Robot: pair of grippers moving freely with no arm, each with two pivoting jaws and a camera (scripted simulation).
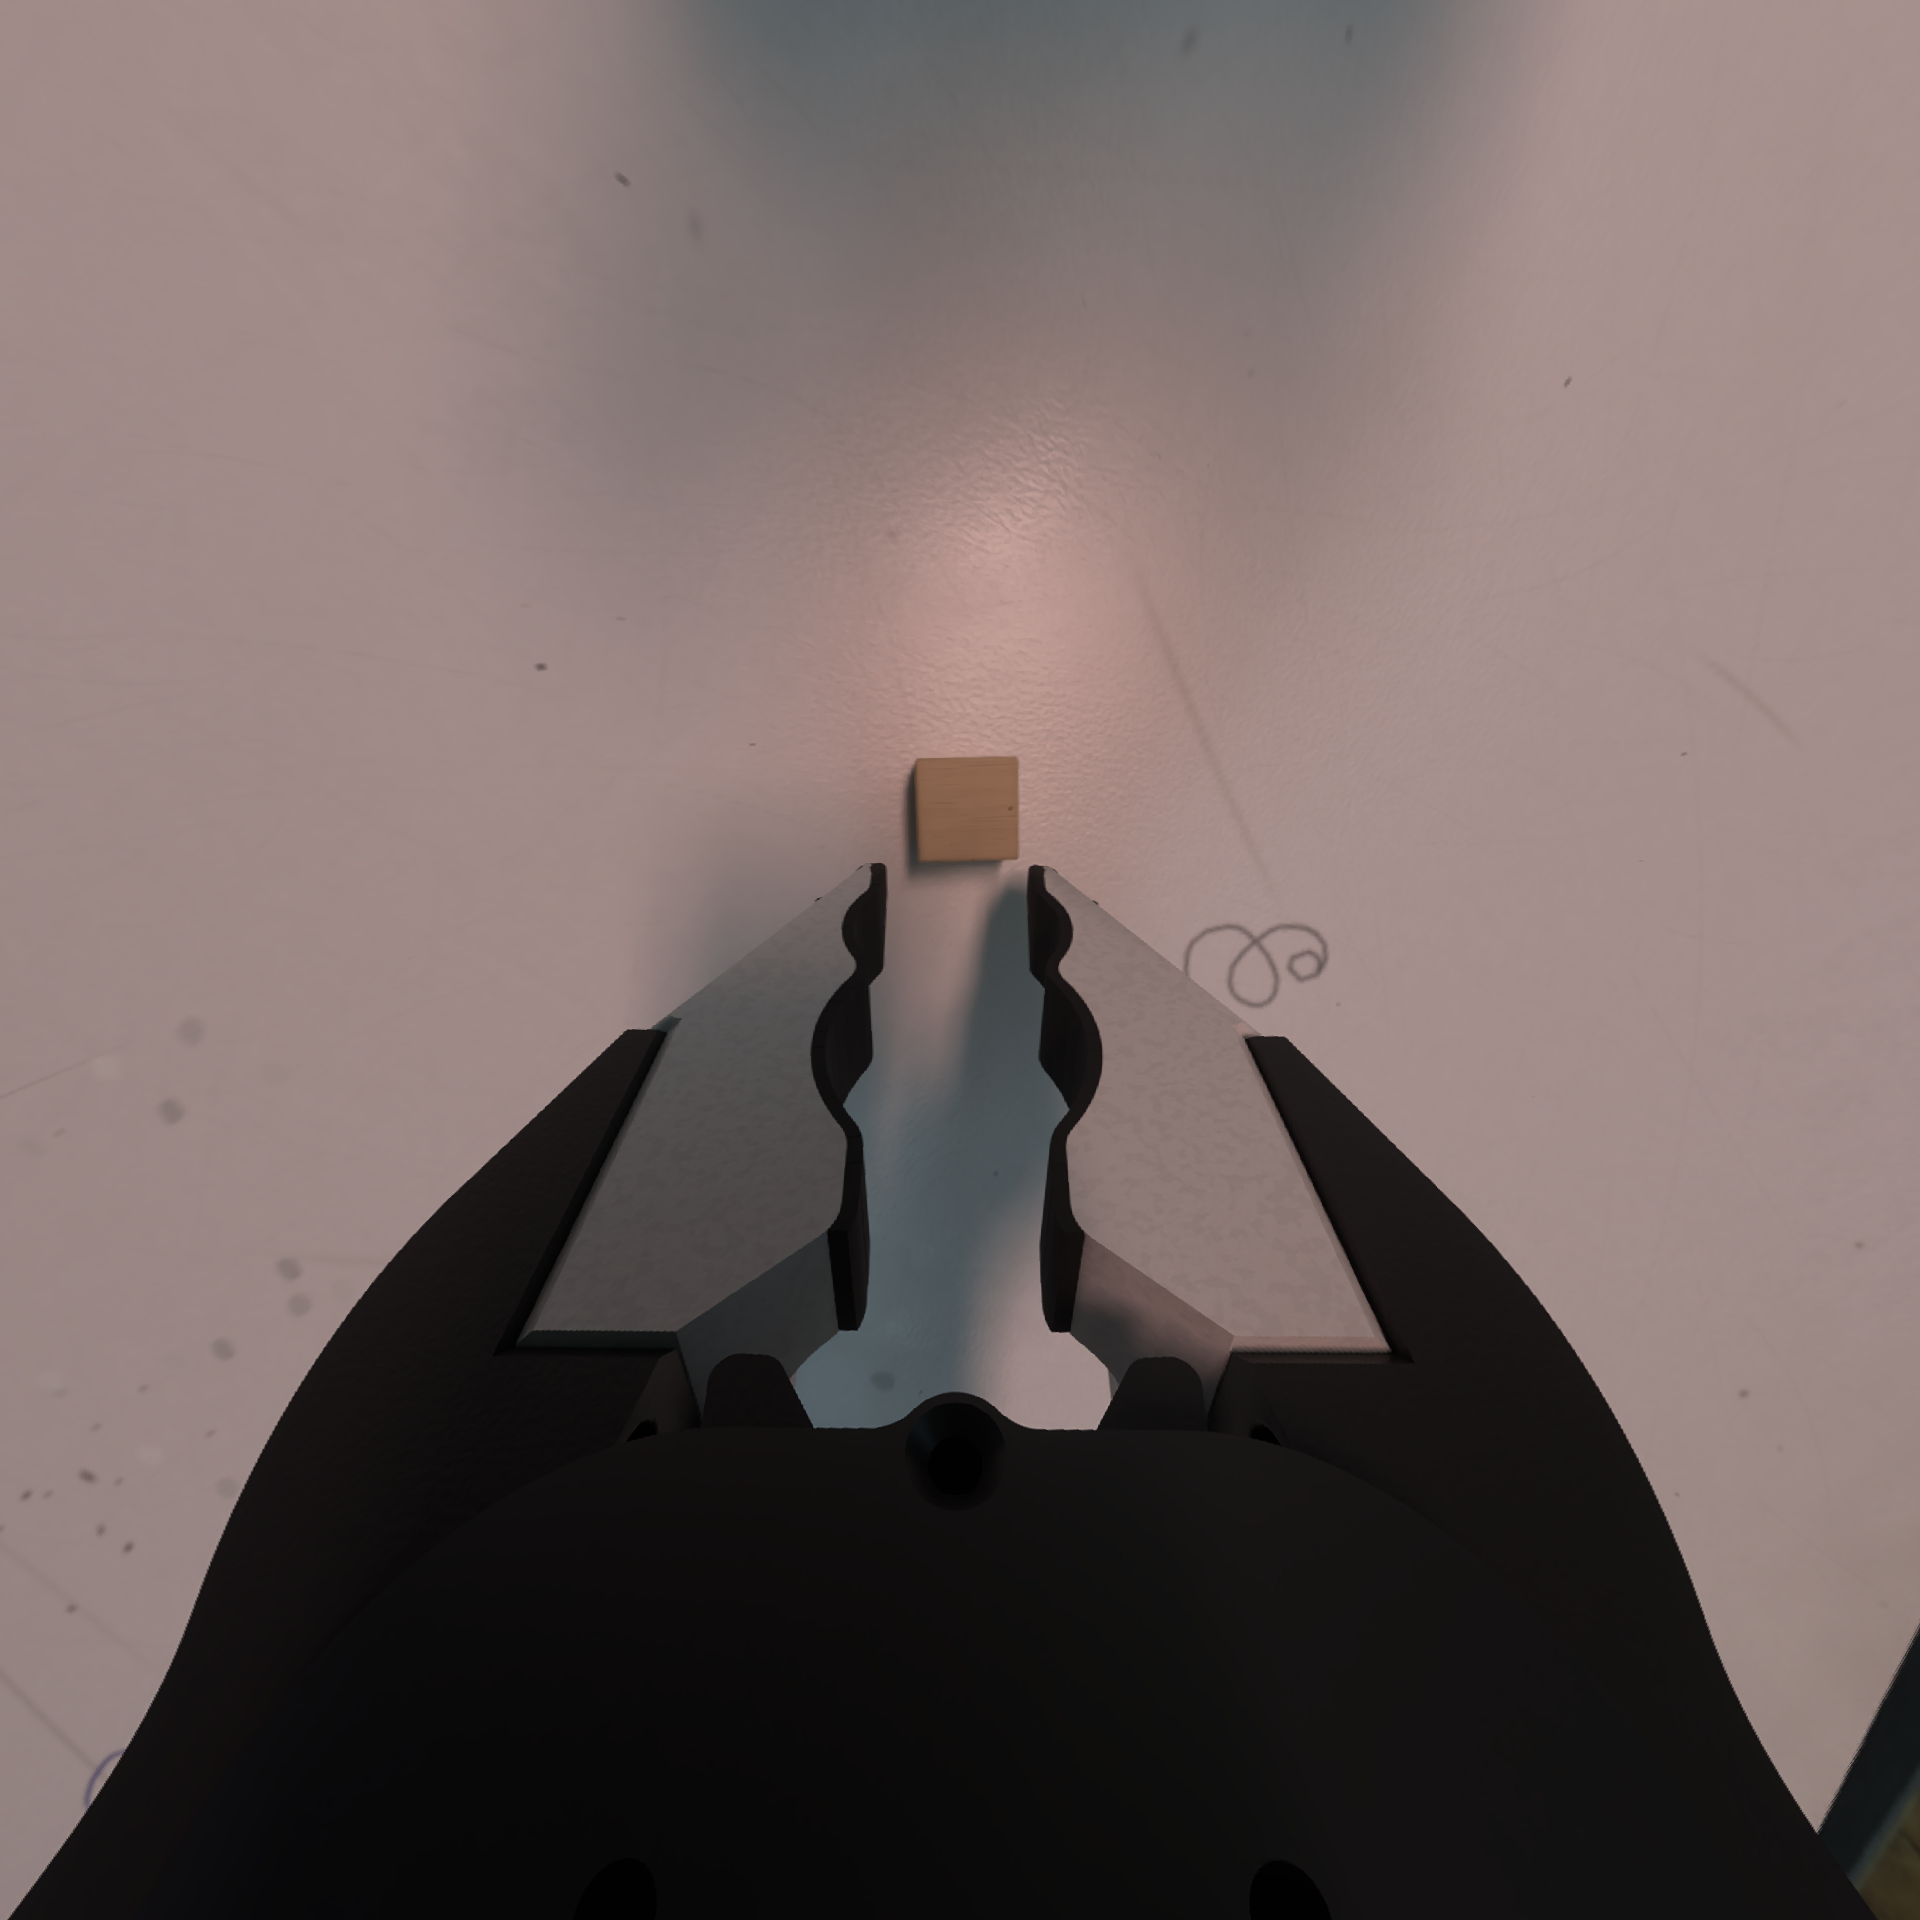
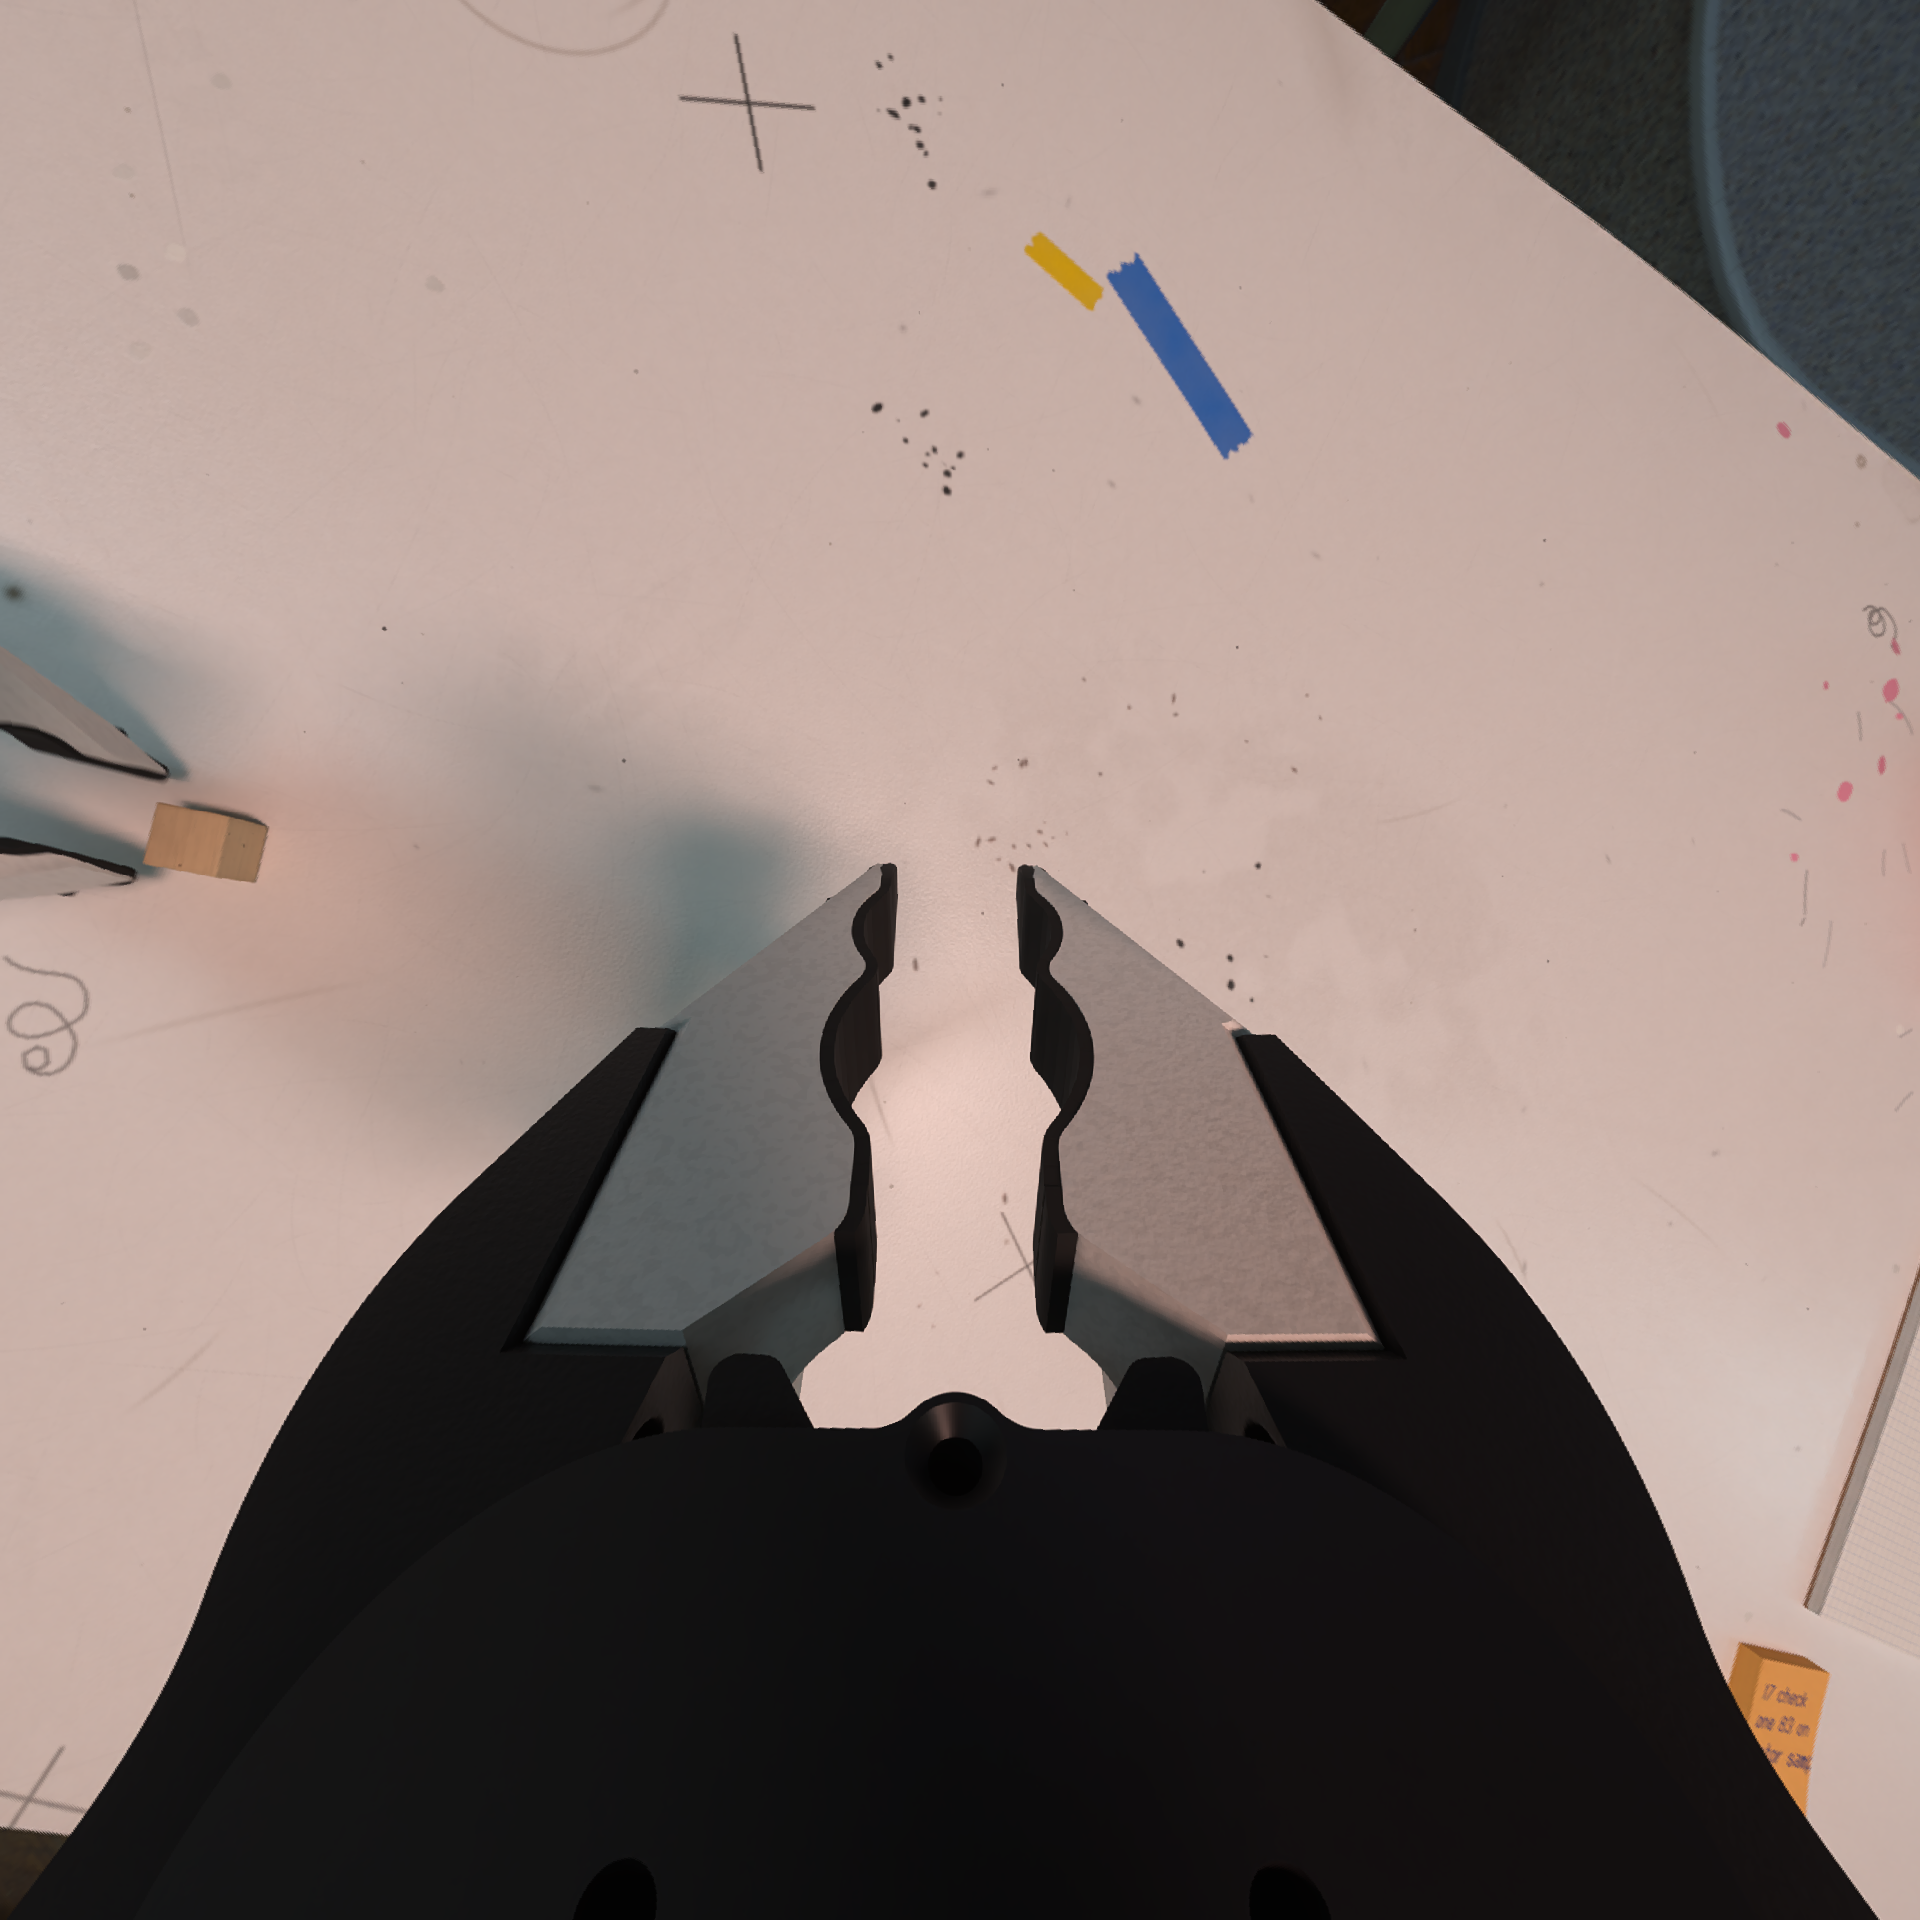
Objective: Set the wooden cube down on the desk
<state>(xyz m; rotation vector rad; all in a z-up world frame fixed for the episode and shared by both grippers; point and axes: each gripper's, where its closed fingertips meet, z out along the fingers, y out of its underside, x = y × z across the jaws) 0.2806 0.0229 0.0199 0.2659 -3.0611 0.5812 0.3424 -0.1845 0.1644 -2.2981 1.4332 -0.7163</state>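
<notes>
The wooden cube (image 1: 965,809) is sitting free on the desk (image 1: 416,520) at frame centre; the left gripper (image 1: 957,878) is gaping, holding nothing. Next: retreating cleanly.

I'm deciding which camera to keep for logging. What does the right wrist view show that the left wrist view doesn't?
Only the right wrist view shows the right tool, open over bare desk, plus the blue tape strip, yellow tape strip, a drawn cross, pink spatter and an orange note block near the desk edge. Only the left wrist view looks straight down the left tool, its fingers apart, the cube just beyond them. Both show the wooden cube resting on the white desk, the left tool and a pencilled curl.
</notes>
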